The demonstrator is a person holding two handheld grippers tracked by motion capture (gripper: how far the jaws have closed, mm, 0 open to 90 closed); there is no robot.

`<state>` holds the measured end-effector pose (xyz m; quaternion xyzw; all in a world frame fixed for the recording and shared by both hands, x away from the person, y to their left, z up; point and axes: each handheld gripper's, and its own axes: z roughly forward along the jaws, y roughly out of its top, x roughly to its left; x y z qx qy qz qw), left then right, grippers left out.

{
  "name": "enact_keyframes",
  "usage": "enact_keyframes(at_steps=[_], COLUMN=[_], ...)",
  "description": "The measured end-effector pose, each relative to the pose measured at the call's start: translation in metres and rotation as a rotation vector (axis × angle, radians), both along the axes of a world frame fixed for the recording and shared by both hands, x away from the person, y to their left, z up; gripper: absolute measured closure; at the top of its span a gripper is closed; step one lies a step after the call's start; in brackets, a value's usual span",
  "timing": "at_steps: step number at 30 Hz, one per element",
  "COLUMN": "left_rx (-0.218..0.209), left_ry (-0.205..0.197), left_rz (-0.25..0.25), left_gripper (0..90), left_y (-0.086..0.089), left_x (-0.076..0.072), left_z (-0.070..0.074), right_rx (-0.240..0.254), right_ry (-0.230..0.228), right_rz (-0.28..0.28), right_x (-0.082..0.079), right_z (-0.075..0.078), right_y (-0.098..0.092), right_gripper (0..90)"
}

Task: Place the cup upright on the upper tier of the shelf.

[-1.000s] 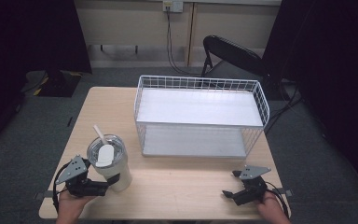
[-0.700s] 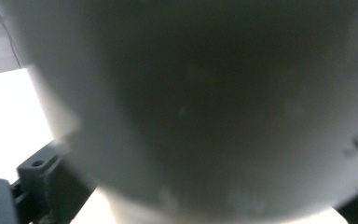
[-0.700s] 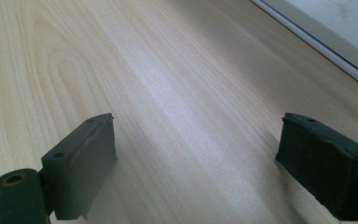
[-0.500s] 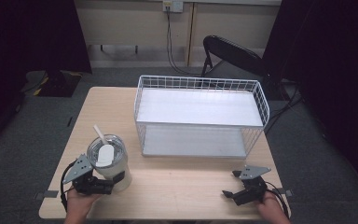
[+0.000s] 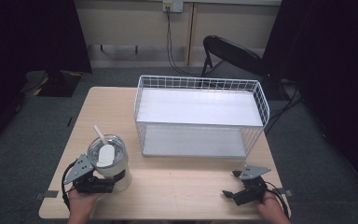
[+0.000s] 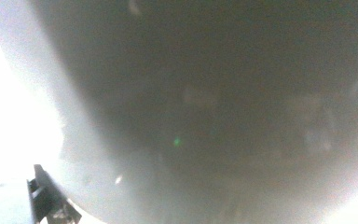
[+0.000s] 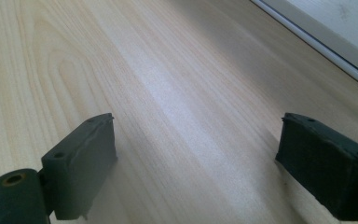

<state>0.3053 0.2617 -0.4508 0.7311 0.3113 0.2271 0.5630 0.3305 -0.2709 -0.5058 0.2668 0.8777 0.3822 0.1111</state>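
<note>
A clear tumbler [image 5: 109, 161] with a white lid and a straw stands near the table's front left corner. My left gripper [image 5: 103, 185] sits at the tumbler's base, its jaws spread wide on either side of it. In the left gripper view the tumbler's wall [image 6: 205, 116] looms blurred and very close, with one black jaw at the bottom left beside it. My right gripper [image 5: 233, 186] rests low over the bare wood near the front right, open with nothing between its fingers [image 7: 81, 158].
A white wire basket [image 5: 200, 123] with a white floor stands on the far half of the table. Its near edge [image 7: 326, 42] lies ahead of my right gripper. A black chair [image 5: 235, 51] stands behind the table.
My left gripper has slid right, from beside the tumbler to around its base. The tumbler and the right gripper have stayed put.
</note>
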Motion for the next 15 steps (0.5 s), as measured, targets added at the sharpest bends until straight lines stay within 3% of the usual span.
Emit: enact_keyframes(at_steps=[4, 9, 10, 15], left_rx=[0.009, -0.050, -0.091, -0.097], left_ry=[-0.007, -0.039, -0.032, -0.035], left_rz=[-0.008, -0.012, -0.009, -0.014], left_gripper=[7.1, 7.2, 7.2, 7.3], left_y=[-0.001, 0.005, 0.007, 0.007], left_x=[-0.001, -0.005, -0.007, -0.010], left_z=[0.003, 0.013, 0.016, 0.024], right_rx=[0.000, 0.000, 0.000, 0.000], right_ry=[0.000, 0.000, 0.000, 0.000], right_rz=[0.000, 0.000, 0.000, 0.000], right_x=[0.000, 0.000, 0.000, 0.000], right_z=[0.000, 0.000, 0.000, 0.000], right_y=[0.000, 0.000, 0.000, 0.000], right_gripper=[10.6, 10.6, 10.6, 10.6])
